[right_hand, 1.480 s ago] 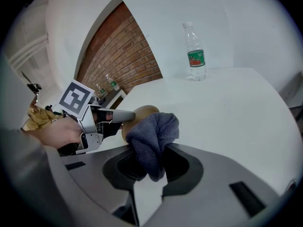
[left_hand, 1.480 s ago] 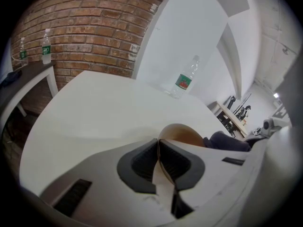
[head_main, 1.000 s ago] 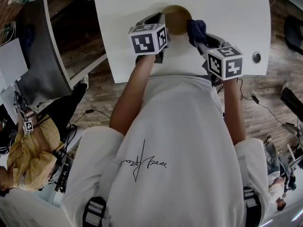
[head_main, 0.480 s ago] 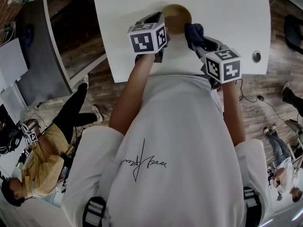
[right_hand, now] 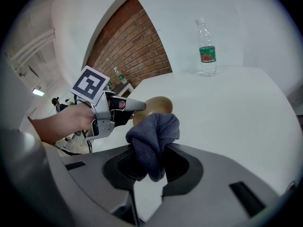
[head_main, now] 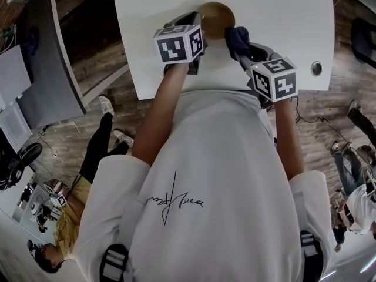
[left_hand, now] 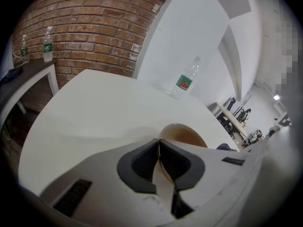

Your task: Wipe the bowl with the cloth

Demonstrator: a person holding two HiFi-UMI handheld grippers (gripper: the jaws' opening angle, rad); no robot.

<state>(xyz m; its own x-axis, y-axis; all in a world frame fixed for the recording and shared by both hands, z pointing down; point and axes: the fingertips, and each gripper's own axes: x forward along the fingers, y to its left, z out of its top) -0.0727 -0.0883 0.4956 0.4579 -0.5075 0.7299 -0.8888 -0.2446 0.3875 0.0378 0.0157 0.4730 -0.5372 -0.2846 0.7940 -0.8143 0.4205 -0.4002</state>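
A tan bowl [head_main: 216, 17] rests on the white table [head_main: 282, 22], tipped up on its side. My left gripper [left_hand: 158, 148] is shut on the bowl's [left_hand: 182, 135] rim, which runs between its pads. In the head view the left gripper [head_main: 189, 29] sits at the bowl's left. My right gripper [right_hand: 150, 167] is shut on a bunched dark blue cloth [right_hand: 154, 138]. The cloth [head_main: 237, 40] hangs right beside the bowl's right edge; the bowl [right_hand: 156, 107] lies just beyond it, and whether they touch is unclear.
A clear water bottle with a green label [right_hand: 206, 48] stands farther back on the table. A brick wall [left_hand: 85, 32] lies beyond the table's edge. A round grommet [head_main: 316, 69] sits near the table's right front. People sit or stand on the wood floor at left [head_main: 64, 228].
The cloth has shifted slightly toward the bowl with the right gripper. The left gripper has kept its hold on the rim. People on the floor at left have moved.
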